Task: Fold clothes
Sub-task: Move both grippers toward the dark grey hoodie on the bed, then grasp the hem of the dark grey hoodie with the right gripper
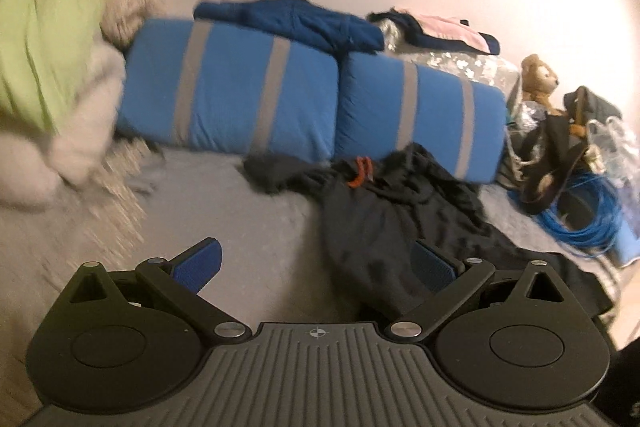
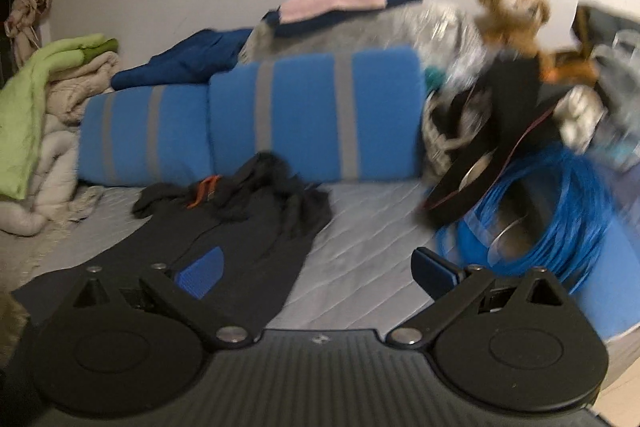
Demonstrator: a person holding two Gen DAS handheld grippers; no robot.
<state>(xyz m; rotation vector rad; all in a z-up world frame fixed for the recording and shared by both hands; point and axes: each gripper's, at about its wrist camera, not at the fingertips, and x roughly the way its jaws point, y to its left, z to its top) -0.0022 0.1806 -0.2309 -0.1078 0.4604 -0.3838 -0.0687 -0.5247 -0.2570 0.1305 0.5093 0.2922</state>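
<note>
- Closest to the lens is the left gripper [image 1: 316, 263], fingers spread wide and grasping nothing; its right blue pad sits over the dark fabric, though I can't tell if it's actually touching.
- Same deal with the right gripper [image 2: 316, 269]: spread apart, nothing in it, left pad over the garment's edge and right pad above bare bed.
- Biggest thing around is the bed [image 2: 360, 259] with a grey quilted cover, and everything else is piled on it.
- Two blue pillows [image 1: 240, 99] with grey stripes lie side by side along the wall.
- Then the black garment [image 1: 384, 223], crumpled and spread out in front of the pillows, with a little orange tab near its top. It's in the middle of the bed, right in front of both grippers.
- Off to the left there's a green blanket [image 2: 28, 107] draped over a stack of beige bedding [image 2: 60, 147].
- A navy garment [image 1: 296, 19] is lying on top of the pillows.
- A coil of blue cable [image 2: 532, 223] sits to the right, just beside some dark clutter.
- Smallest: a brown teddy bear [image 1: 538, 79] near the wall on the right.
</note>
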